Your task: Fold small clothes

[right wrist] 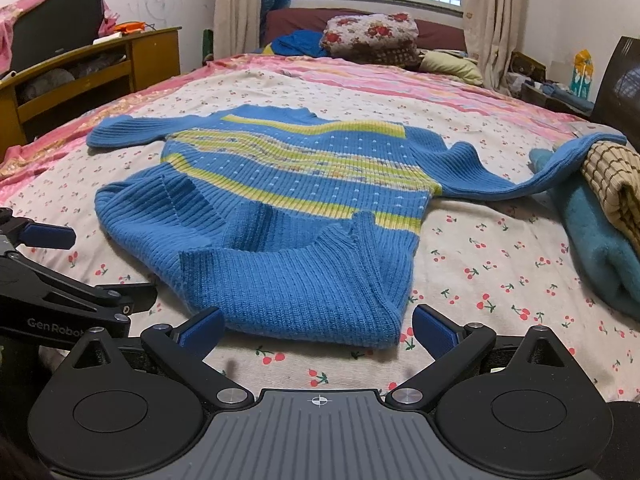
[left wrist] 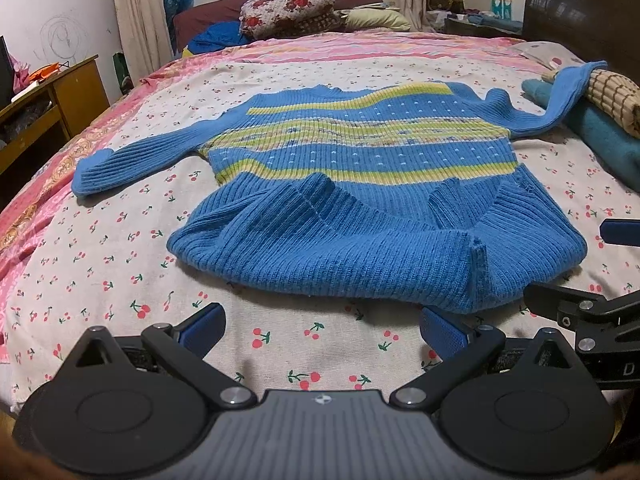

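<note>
A small blue knitted sweater (left wrist: 352, 152) with yellow-green stripes lies flat on the bed, sleeves spread to both sides; it also shows in the right wrist view (right wrist: 280, 200). Its near hem is folded up over the body in a thick band (left wrist: 360, 252). The right sleeve (left wrist: 552, 104) drapes onto a pile of clothes. My left gripper (left wrist: 322, 330) is open and empty, just short of the folded hem. My right gripper (right wrist: 318, 330) is open and empty, its fingers on either side of the hem's near edge. The right gripper shows in the left view's right edge (left wrist: 592, 300).
The bed sheet (left wrist: 120, 264) has a cherry print. A folded teal towel (right wrist: 600, 240) and a checked cloth (right wrist: 616, 180) lie at the right. Folded quilts and pillows (left wrist: 288, 8) are at the far end. A wooden cabinet (right wrist: 100, 68) stands left of the bed.
</note>
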Available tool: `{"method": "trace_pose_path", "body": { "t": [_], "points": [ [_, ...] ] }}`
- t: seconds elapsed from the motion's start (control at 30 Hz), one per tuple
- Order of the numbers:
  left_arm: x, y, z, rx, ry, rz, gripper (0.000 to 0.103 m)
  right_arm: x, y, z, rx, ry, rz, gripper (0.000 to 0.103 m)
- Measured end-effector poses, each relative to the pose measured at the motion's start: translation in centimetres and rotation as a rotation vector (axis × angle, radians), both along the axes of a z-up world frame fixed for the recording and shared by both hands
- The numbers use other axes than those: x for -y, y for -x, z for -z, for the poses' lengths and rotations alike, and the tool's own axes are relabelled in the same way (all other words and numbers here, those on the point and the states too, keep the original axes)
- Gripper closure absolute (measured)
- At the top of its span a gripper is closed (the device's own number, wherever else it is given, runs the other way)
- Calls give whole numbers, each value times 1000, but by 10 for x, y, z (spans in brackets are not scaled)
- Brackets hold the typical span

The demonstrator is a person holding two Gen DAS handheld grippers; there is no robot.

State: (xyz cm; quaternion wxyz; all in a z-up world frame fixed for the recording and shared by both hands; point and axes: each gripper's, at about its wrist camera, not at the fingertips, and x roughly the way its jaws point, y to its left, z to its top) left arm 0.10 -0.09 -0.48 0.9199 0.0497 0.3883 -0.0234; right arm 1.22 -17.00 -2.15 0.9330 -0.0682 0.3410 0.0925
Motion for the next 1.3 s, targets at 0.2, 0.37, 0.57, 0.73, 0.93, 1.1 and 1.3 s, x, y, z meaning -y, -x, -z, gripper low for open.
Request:
{"method": "trace_pose_path", "body": {
  "t": [0.2, 0.37, 0.57, 0.73, 0.93, 1.1, 1.3],
  "points": [
    [0, 0, 0, -1, 0, 0, 0, 0, 0, 0, 0, 1, 1, 3],
    [0, 0, 1, -1, -1, 0, 0, -1, 0, 0, 0, 2, 1, 3],
    [1, 0, 2, -4, -1, 1, 0, -1, 0, 1, 0, 3, -2, 3],
    [1, 0, 2, -4, -1, 1, 0, -2, 0, 1, 0, 3, -1, 4],
    [1, 0, 3, -10, -1, 7, 0, -3, 0, 2, 0, 6, -4, 5],
    [0, -1, 4, -19, 3, 6, 0, -3, 0, 2, -2, 10, -11, 6],
    [-1, -2, 5, -30, 2, 6, 0, -4, 0, 3, -4, 12, -15, 7]
  ]
}}
